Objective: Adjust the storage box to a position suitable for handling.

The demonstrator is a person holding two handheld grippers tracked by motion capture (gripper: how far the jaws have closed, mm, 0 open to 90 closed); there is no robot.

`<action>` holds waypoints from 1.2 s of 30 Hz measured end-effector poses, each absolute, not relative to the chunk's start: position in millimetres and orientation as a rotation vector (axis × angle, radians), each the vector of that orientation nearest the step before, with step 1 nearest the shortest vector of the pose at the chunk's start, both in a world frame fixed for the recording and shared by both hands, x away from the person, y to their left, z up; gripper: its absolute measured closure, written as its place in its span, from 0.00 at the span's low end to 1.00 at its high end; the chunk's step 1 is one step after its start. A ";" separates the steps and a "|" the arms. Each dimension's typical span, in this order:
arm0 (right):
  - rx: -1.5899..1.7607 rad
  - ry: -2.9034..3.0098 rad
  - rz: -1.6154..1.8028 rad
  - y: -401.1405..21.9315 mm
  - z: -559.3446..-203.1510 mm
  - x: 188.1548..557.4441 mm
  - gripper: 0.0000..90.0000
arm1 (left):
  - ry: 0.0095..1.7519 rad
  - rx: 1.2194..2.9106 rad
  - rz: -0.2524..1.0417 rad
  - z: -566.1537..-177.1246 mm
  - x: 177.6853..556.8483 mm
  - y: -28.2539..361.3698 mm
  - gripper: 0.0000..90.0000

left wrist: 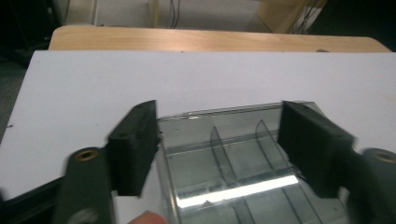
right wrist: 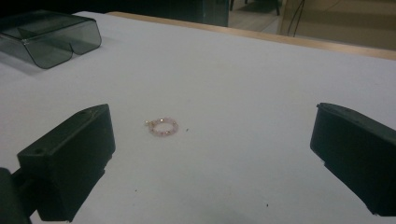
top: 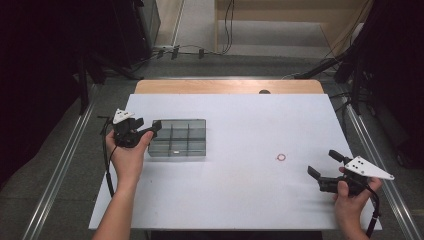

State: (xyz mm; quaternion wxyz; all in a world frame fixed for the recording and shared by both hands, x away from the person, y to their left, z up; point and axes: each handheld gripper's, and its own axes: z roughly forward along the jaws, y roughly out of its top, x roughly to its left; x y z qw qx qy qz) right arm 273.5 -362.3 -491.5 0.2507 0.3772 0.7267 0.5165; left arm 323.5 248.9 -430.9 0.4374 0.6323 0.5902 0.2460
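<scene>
A white table top (top: pixel 240 130) fills the middle of the high view, with a strip of pale wood (top: pixel 227 86) along its edge at 12 o'clock. The floor (top: pixel 60 165) around it is grey. Metal rails (top: pixel 65 150) run along the floor at 9 and 3 o'clock. At 12 o'clock, black cables (top: pixel 190 49) lie on the floor and more hang down a light wooden wall (top: pixel 290 20). Dark stands (top: pixel 85 80) rise at 10 and 2 o'clock, where the room falls into shadow. The light is dim.
</scene>
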 end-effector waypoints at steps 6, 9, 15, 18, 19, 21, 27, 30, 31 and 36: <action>1.034 1.980 1.401 -362.2 -491.7 273.6 0.00 | 1.520 1.608 0.576 -436.8 337.3 257.2 0.69; 1.037 1.979 1.401 -362.2 -491.7 273.7 0.00 | 1.556 1.629 0.563 -441.4 343.2 260.7 0.79; 1.039 1.980 1.403 -362.2 -491.9 274.1 0.00 | 1.622 1.661 0.553 -452.1 350.3 268.7 0.95; 1.041 1.980 1.404 -362.4 -491.9 274.2 0.00 | 1.625 1.667 0.546 -453.6 351.4 270.5 0.98; 1.039 1.979 1.405 -362.5 -492.0 274.4 0.00 | 1.628 1.668 0.548 -454.5 352.0 270.5 0.99; 1.039 1.979 1.406 -362.5 -492.0 274.4 0.00 | 1.631 1.682 0.543 -456.1 353.2 270.6 1.00; 1.041 1.979 1.405 -362.6 -492.1 274.5 0.00 | 1.640 1.714 0.519 -462.3 357.0 269.9 1.00; 1.039 1.980 1.404 -362.7 -492.1 274.7 0.00 | 1.636 1.722 0.513 -463.3 358.1 268.6 1.00; 1.039 1.980 1.404 -362.7 -492.1 274.7 0.00 | 1.635 1.724 0.514 -463.5 358.2 268.1 1.00; 1.039 1.980 1.405 -362.7 -492.2 274.7 0.00 | 1.642 1.725 0.516 -464.6 358.2 267.2 1.00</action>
